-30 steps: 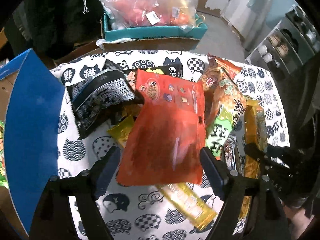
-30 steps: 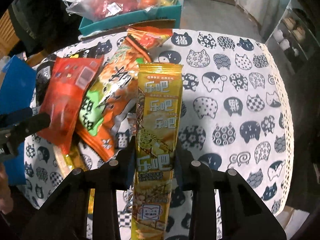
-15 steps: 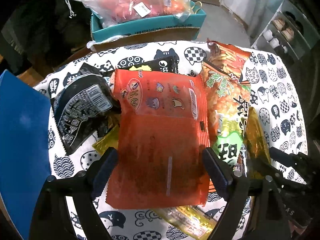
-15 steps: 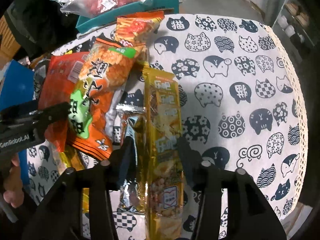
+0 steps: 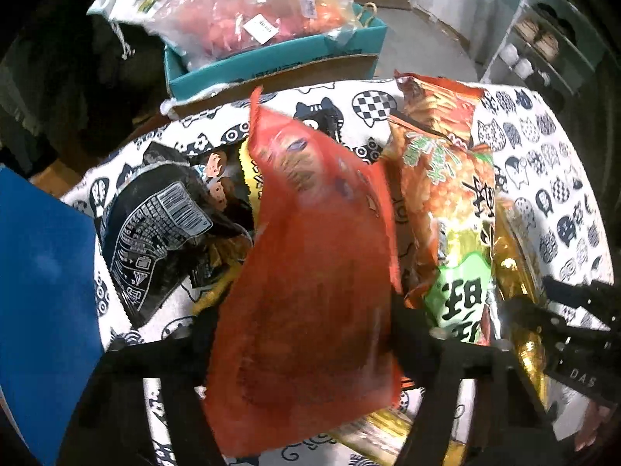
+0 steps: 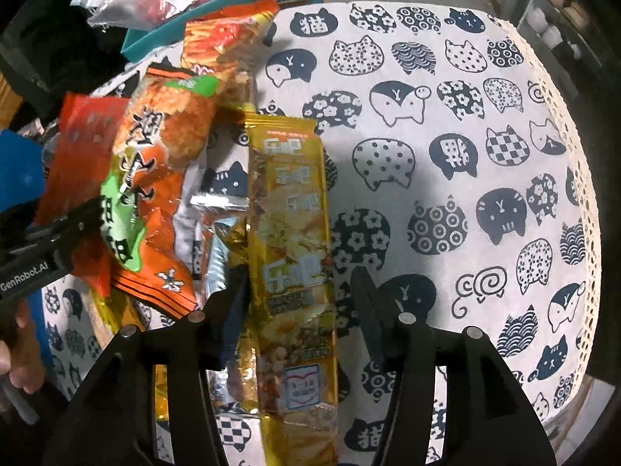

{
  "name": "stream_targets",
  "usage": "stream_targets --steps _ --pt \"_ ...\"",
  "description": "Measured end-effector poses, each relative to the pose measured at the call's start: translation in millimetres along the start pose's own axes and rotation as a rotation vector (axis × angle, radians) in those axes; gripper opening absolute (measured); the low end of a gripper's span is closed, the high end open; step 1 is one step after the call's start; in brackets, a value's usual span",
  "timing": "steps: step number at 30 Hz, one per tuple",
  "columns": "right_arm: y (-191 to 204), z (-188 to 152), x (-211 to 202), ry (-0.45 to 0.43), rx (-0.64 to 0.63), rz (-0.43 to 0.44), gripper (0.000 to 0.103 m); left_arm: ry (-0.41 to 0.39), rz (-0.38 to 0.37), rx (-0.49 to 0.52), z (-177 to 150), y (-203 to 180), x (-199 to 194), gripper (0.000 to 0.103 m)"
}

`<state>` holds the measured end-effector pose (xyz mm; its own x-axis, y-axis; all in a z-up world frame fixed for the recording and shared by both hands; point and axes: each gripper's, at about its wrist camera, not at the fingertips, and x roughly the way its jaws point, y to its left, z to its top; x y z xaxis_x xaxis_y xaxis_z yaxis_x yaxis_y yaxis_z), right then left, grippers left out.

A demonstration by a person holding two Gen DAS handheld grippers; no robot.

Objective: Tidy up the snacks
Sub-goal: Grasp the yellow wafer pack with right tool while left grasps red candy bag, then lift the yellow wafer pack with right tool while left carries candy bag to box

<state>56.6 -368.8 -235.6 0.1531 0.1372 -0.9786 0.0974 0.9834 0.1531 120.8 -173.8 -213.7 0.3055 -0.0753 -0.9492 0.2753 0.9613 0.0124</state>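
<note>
Left gripper (image 5: 302, 334): jaws pressed against both edges of the red snack bag (image 5: 310, 272), which stands lifted and blurred, filling the space ahead of the fingers. Left of it, a black packet (image 5: 159, 233) with a barcode, part-covering a cartoon-printed packet (image 5: 217, 178). Right of it, the orange-and-green snack bag (image 5: 458, 233), its far end overlapped by an orange chip bag (image 5: 434, 105). A blue box flap (image 5: 42, 291) walls off the far left.

Right gripper (image 6: 299, 291): jaws parted, with gaps on both sides of the long gold snack pack (image 6: 291, 256) that lies flat between them, pointing away along the fingers. Whether either pad touches the pack, cannot tell. A silver-edged wrapper (image 6: 217, 240) crowds its left side.

Only the right wrist view shows the open stretch of cloth to the right of the pile, and the left gripper from outside with a bare hand (image 6: 19, 349) on its handle. Only the left wrist view shows the black packet.

Surface: table under a white cat-print cloth (image 6: 465, 155) with lace edge. Beyond the table's far edge, a teal box (image 5: 271, 62) holding a clear plastic bag (image 5: 248, 11) of reddish contents. Shelving (image 5: 543, 50) stands at the far right.
</note>
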Motion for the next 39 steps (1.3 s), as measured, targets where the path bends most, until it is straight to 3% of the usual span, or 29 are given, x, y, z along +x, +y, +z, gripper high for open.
stream_targets --steps 2,3,5,11,17,28,39 --pt "0 0 6 0.016 -0.002 0.005 0.049 -0.004 -0.006 0.014 -2 -2 -1 0.053" --pt "0 0 9 0.022 -0.003 0.009 0.034 -0.007 -0.014 0.019 -3 -3 -2 0.043" --pt "2 -1 12 0.026 -0.012 0.008 0.031 -0.007 -0.021 0.016 -4 -1 -3 0.034" --pt "13 -3 5 -0.007 -0.052 -0.054 0.029 -0.026 -0.064 -0.025 -8 7 -17 0.033" --pt "17 -3 -12 -0.039 -0.060 -0.064 0.029 -0.068 -0.068 -0.019 -10 6 -39 0.033" --pt "37 1 -56 -0.123 -0.101 -0.039 0.029 -0.131 -0.064 -0.026 -22 19 -82 0.033" --pt "67 -5 -98 -0.192 -0.156 -0.001 0.029 -0.222 -0.003 0.007 -41 36 -129 0.033"
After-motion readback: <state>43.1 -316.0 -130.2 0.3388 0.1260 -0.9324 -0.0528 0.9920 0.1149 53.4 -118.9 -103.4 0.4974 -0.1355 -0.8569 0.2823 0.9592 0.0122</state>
